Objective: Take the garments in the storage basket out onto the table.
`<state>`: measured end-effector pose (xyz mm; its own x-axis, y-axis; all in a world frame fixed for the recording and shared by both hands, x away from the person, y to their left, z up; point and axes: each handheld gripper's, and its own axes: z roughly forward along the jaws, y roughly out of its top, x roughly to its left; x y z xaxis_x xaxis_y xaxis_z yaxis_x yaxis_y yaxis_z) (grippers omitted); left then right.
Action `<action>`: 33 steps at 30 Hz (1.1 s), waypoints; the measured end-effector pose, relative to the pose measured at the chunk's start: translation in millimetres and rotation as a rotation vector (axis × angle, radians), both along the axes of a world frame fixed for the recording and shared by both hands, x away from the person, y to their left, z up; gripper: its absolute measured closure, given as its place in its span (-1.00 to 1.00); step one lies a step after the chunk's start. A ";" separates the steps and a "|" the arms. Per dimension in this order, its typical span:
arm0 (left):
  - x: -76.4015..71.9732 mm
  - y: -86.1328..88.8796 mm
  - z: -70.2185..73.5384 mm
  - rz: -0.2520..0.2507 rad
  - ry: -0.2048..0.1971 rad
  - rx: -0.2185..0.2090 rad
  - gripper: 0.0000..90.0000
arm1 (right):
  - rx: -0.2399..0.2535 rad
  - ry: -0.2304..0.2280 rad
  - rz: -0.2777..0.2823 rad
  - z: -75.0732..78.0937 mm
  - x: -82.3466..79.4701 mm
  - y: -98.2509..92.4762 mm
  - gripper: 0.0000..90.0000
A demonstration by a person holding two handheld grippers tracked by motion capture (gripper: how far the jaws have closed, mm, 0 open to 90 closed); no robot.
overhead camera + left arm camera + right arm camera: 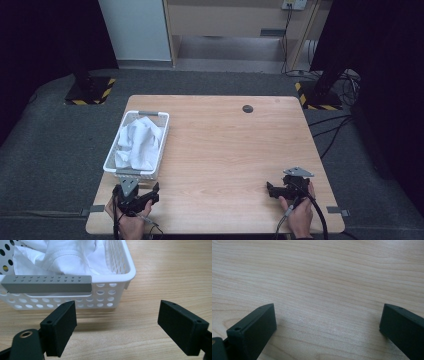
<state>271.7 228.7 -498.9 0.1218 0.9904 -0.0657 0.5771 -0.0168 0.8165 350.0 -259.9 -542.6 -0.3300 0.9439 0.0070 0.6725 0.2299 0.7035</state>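
White cloth point(139, 141) lies heaped in the basket point(111, 159) at the table's point(225, 150) left; left gripper point(117, 322) gapes just near of it, right gripper point(328, 327) gapes over bare wood; a shallow pinch could drag the light basket along.

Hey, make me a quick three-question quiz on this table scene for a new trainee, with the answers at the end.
1. True or false: the left gripper has its jaws spread apart with nothing between them.
2. What lies inside the white basket?
A. folded grey towels
B. crumpled white cloth
C. nothing
3. Fill in: the right gripper looks at bare ____ table surface.

Key
1. True. The jaws stand wide on the near side of the basket, by its grey handle.
2. B. The white cloth is heaped in it.
3. Wooden.
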 end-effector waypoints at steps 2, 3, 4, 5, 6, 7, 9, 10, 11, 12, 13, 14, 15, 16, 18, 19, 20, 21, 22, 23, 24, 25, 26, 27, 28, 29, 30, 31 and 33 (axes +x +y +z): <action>-0.1 -1.1 0.5 -0.005 0.001 0.001 -0.68 | 0.000 0.000 0.000 0.0 0.0 0.0 -0.98; -0.2 -1.7 0.8 -0.006 0.000 0.002 -0.68 | 0.000 0.000 0.000 0.0 0.0 0.0 -0.98; -0.2 -1.7 1.0 -0.008 0.000 0.002 -0.68 | 0.000 0.000 0.000 0.0 0.0 0.0 -0.98; -0.4 -1.7 1.4 -0.008 0.000 -0.002 -0.68 | 0.000 0.000 0.000 0.0 0.0 0.0 -0.98; -0.6 -1.6 1.7 -0.009 0.000 -0.004 -0.68 | 0.000 0.000 0.000 0.0 0.0 0.0 -0.98; -0.9 -1.5 2.3 -0.008 -0.003 -0.006 -0.68 | 0.000 0.000 0.000 0.0 0.0 0.0 -0.98; -1.4 -1.4 3.7 -0.009 -0.007 -0.010 -0.68 | 0.000 0.000 0.000 0.0 0.0 0.0 -0.98; -1.5 -1.4 4.2 -0.009 -0.008 -0.009 -0.68 | 0.000 0.000 0.000 0.0 0.0 0.0 -0.98; -1.8 -1.5 5.0 -0.010 -0.010 -0.011 -0.68 | 0.000 0.000 0.000 0.0 0.0 0.0 -0.98; -2.1 -1.6 5.5 -0.011 -0.013 -0.012 -0.68 | 0.000 0.000 0.000 0.0 0.0 0.0 -0.98; -2.2 -1.8 5.9 -0.011 -0.014 -0.013 -0.68 | 0.000 0.000 0.000 0.0 0.0 0.0 -0.98; -2.3 -1.8 6.3 -0.012 -0.014 -0.014 -0.68 | 0.000 0.000 0.000 0.0 0.0 0.0 -0.98; -2.4 -2.1 6.9 -0.013 -0.015 -0.015 -0.68 | 0.000 0.000 0.000 0.0 0.0 0.0 -0.98; -2.5 -2.2 7.3 -0.014 -0.016 -0.016 -0.68 | 0.000 0.000 0.000 0.0 0.0 0.0 -0.98; -2.9 -2.3 8.7 -0.017 -0.019 -0.020 -0.68 | 0.000 0.000 0.000 0.0 0.0 0.0 -0.98; -3.1 -2.6 9.3 -0.017 -0.021 -0.022 -0.68 | 0.000 0.000 0.000 0.0 0.0 0.0 -0.98; -3.2 -2.9 9.8 -0.017 -0.022 -0.022 -0.68 | 0.000 0.000 0.000 0.0 0.0 0.0 -0.98; -3.5 -3.2 10.2 -0.018 -0.025 -0.023 -0.68 | 0.000 0.000 0.000 0.0 0.0 0.0 -0.98; -3.6 -3.3 10.6 -0.020 -0.026 -0.023 -0.68 | 0.000 0.000 0.000 0.0 0.0 0.0 -0.98; -3.7 -3.7 11.2 -0.021 -0.027 -0.025 -0.68 | 0.000 0.000 0.000 0.0 0.0 0.0 -0.98; -3.8 -3.9 11.9 -0.022 -0.028 -0.025 -0.68 | 0.000 0.000 0.000 0.0 0.0 0.0 -0.98; -3.9 -4.0 12.6 -0.023 -0.030 -0.026 -0.68 | 0.000 0.000 0.000 0.0 0.0 0.0 -0.98; -4.0 -4.2 13.4 -0.024 -0.032 -0.028 -0.68 | 0.000 0.000 0.000 0.0 0.0 0.0 -0.98; -4.1 -4.2 14.0 -0.026 -0.034 -0.029 -0.68 | 0.000 0.000 0.000 0.0 0.0 0.0 -0.98; -4.5 -4.3 15.1 -0.025 -0.037 -0.032 -0.68 | 0.000 0.000 0.000 0.0 0.0 0.0 -0.98; -4.6 -4.3 16.0 -0.027 -0.039 -0.032 -0.68 | 0.000 0.000 0.000 0.0 0.0 0.0 -0.98; -4.8 -4.5 16.8 -0.026 -0.041 -0.032 -0.68 | 0.000 0.000 0.000 0.0 0.0 0.0 -0.98; -5.3 -4.7 17.5 -0.028 -0.043 -0.034 -0.68 | 0.000 0.000 0.000 0.0 0.0 0.0 -0.98; -5.9 -5.4 18.9 -0.030 -0.049 -0.034 -0.68 | 0.000 0.000 0.000 0.0 0.0 0.0 -0.98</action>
